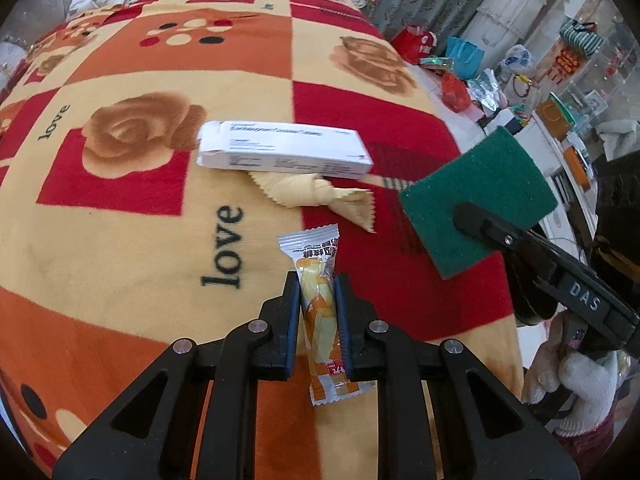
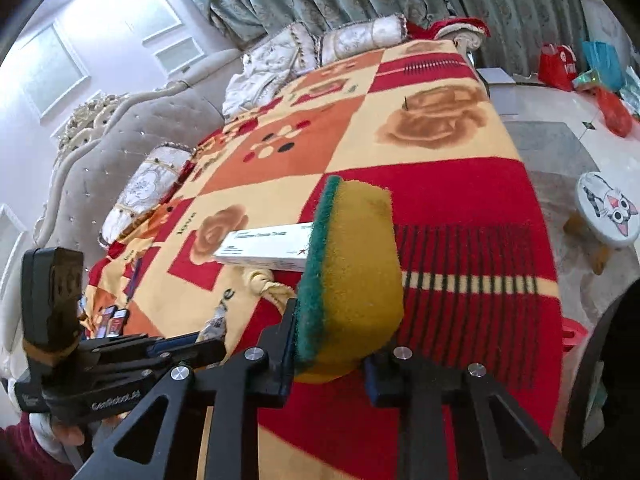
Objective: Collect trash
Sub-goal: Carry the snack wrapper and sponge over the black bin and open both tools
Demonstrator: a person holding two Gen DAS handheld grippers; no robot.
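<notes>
My left gripper [image 1: 317, 280] is shut on an orange and silver snack wrapper [image 1: 320, 312], held over the blanket. My right gripper [image 2: 332, 312] is shut on a green and yellow sponge [image 2: 352, 276]; it also shows in the left wrist view [image 1: 476, 204], held above the blanket at the right. A white carton box [image 1: 284, 150] lies on the blanket ahead, with a knotted yellow cloth [image 1: 316, 196] just in front of it. The box [image 2: 268, 250] and the cloth [image 2: 266, 284] show partly behind the sponge in the right wrist view.
A red, orange and cream blanket [image 1: 120, 200] covers the bed. Pillows [image 2: 280, 56] and a grey padded headboard [image 2: 100, 152] are at the far end. A white table with bags [image 1: 472, 72] and a cat-print stool [image 2: 608, 212] stand beside the bed.
</notes>
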